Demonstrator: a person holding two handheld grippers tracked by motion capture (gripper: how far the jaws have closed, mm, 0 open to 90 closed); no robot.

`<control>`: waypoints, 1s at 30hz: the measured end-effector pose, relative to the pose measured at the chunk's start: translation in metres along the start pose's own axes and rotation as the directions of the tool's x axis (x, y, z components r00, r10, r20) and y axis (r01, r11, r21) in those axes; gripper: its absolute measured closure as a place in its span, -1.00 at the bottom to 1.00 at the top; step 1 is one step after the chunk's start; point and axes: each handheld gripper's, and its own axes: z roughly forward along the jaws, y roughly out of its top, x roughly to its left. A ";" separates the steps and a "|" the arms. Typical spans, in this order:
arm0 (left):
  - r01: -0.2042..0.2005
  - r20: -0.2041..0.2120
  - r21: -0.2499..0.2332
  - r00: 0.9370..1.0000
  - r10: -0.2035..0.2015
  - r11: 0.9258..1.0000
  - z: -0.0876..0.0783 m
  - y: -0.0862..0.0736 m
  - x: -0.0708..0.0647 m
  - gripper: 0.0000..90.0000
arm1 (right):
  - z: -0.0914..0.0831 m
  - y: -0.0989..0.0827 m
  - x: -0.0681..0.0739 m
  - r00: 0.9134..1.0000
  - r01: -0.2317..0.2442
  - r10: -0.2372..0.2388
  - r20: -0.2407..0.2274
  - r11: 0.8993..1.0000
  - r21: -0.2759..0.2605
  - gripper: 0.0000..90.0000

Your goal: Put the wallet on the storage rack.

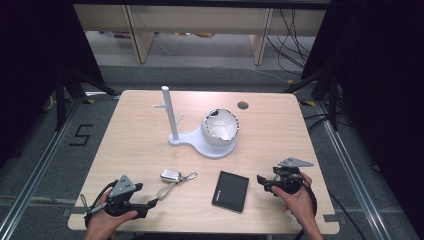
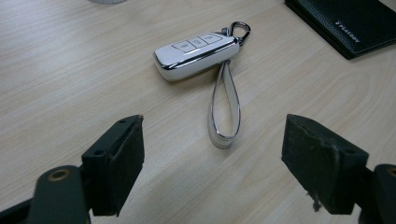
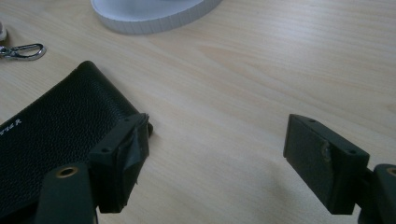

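A white key fob [image 1: 170, 175] [image 2: 195, 55] with a metal clip and a white loop strap [image 2: 224, 107] lies on the wooden table [image 1: 135, 145]. My left gripper [image 1: 150, 204] [image 2: 212, 158] stands open just short of the strap's end, nothing between its jaws. A black leather wallet [image 1: 230, 190] [image 2: 348, 21] [image 3: 51, 135] lies flat to the right of the fob. My right gripper [image 1: 261, 181] [image 3: 215, 158] is open beside the wallet's right edge, its left jaw over the wallet's corner. A white stand [image 1: 172, 115] with a post, small pegs and a cup-like bowl [image 1: 220, 126] sits mid-table.
The stand's round base [image 3: 149, 14] lies ahead of my right gripper. A small dark grommet hole [image 1: 243, 105] is at the table's far edge. Dark frames and cables surround the table on the floor.
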 end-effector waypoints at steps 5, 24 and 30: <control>0.015 0.000 -0.016 1.000 -0.015 1.000 0.002 0.000 -0.003 -0.56 | 0.000 0.001 -0.002 1.000 0.029 -0.029 -0.003 0.999 0.016 -0.48; -0.066 0.139 -0.025 0.988 0.069 0.998 0.023 0.013 -0.044 -0.26 | 0.000 0.012 0.001 0.994 0.068 -0.064 -0.085 0.997 0.042 -0.35; -0.173 0.193 -0.016 0.966 0.172 0.985 0.037 0.021 -0.062 0.21 | -0.003 0.022 0.006 0.994 0.062 -0.056 -0.099 0.996 0.061 -0.32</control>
